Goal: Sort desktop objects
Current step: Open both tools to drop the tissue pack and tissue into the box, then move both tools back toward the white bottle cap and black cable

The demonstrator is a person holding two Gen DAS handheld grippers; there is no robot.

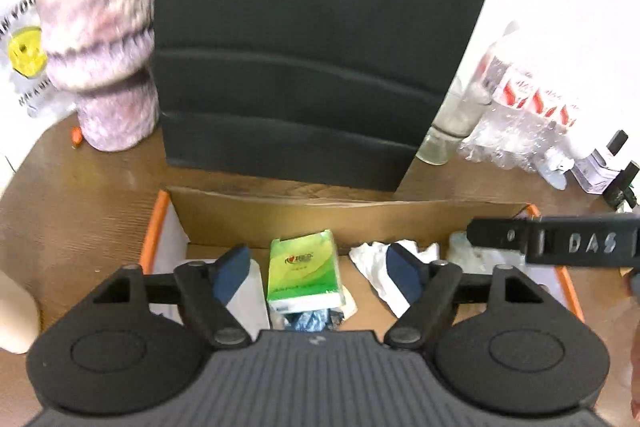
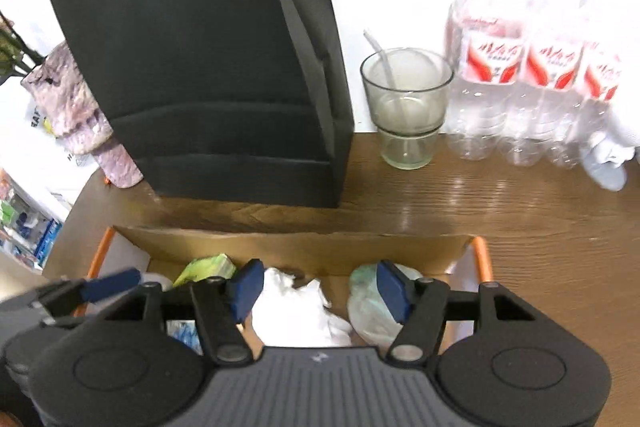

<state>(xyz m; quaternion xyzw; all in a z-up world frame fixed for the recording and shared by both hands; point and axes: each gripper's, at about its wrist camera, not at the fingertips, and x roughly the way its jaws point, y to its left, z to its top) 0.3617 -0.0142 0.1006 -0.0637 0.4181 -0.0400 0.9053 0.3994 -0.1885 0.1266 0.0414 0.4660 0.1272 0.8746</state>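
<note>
Your left tool (image 1: 318,269) hangs over the cardboard box (image 1: 320,217) with its blue pads spread wide and nothing pinched; the green tissue pack (image 1: 302,271) lies in the gap between them, touched by neither pad. Your right tool (image 2: 320,289) is spread too, over the right half of the same box, with the crumpled white paper (image 2: 296,307) below the gap and a pale crumpled bag (image 2: 370,301) just behind its right pad (image 2: 394,291). Neither pad presses on anything.

The box's back wall rises just ahead of both tools, and its orange-trimmed side edges (image 2: 484,257) close you in left and right. In the left wrist view the other tool's finger (image 1: 552,239) reaches in from the right above the box's right corner, so the two tools sit close together.

Beyond the back wall only a narrow strip of brown worktop (image 2: 500,203) separates the box from the tall black paper bag (image 2: 208,67). Right of the bag stands a glass (image 2: 406,107) holding a straw, with a pack of water bottles (image 2: 528,79) just beside it. Left of the bag is a mottled purple vase (image 1: 100,43). The widest bare room on the worktop lies to the right of the box, in front of the bottles.
</note>
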